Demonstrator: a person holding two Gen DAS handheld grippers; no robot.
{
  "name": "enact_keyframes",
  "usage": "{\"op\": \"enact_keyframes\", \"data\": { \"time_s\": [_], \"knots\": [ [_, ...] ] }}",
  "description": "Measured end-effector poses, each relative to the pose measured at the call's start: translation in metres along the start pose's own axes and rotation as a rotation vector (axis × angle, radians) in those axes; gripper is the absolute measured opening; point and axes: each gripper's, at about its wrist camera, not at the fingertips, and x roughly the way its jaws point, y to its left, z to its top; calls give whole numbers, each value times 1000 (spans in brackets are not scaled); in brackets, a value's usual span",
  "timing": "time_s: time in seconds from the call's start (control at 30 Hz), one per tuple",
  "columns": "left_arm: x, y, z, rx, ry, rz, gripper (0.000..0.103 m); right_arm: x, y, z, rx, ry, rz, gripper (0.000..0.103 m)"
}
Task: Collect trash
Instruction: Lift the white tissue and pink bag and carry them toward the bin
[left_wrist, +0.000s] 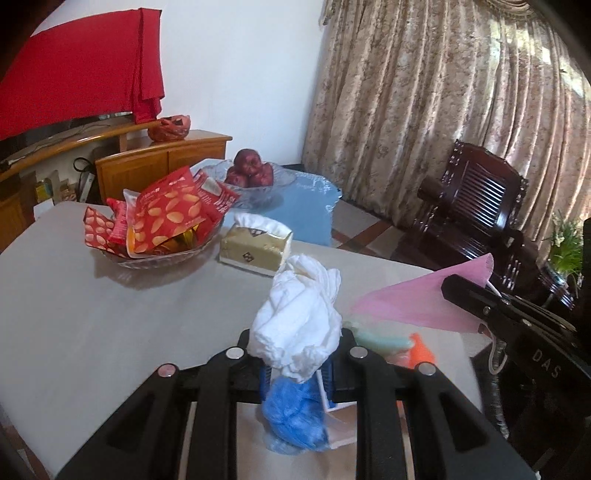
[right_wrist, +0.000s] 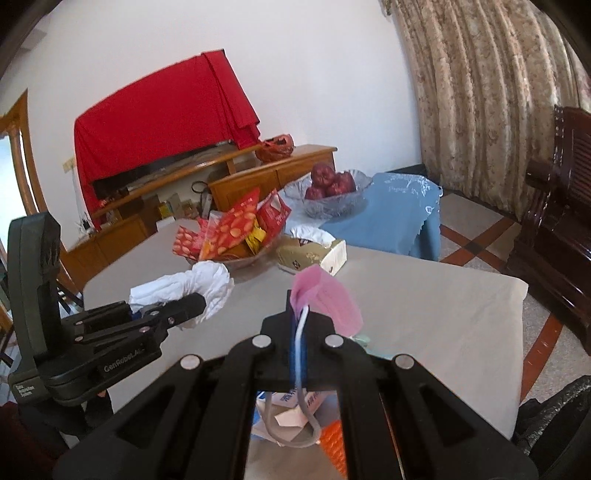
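Note:
My left gripper (left_wrist: 297, 354) is shut on a crumpled white tissue (left_wrist: 299, 317) and holds it above the table (left_wrist: 92, 314); the gripper also shows in the right wrist view (right_wrist: 192, 306) with the tissue (right_wrist: 207, 284). My right gripper (right_wrist: 299, 325) is shut on a pink face mask (right_wrist: 328, 299) with a white ear loop hanging down; in the left wrist view the right gripper (left_wrist: 454, 286) holds the mask (left_wrist: 417, 302) up at the right. Below lie a blue plastic wad (left_wrist: 291, 417), a paper scrap (right_wrist: 295, 406) and an orange wrapper (left_wrist: 421, 350).
A glass bowl of red snack packets (left_wrist: 159, 221), a tissue box (left_wrist: 258, 247) and a glass bowl of apples (left_wrist: 251, 173) on a blue cloth stand at the back. A dark wooden chair (left_wrist: 476, 206) and curtains are to the right. A black bag (right_wrist: 561, 417) shows at the lower right.

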Motion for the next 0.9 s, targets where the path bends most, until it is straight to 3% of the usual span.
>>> {"op": "enact_keyframes", "data": {
  "time_s": [0.6, 0.9],
  "knots": [
    [-27, -41, -40, 24, 58, -84, 21, -85, -19, -9, 26, -83, -25, 1],
    [-38, -66, -43, 53, 49, -118, 21, -119, -35, -6, 48, -142, -56, 1]
  ]
}}
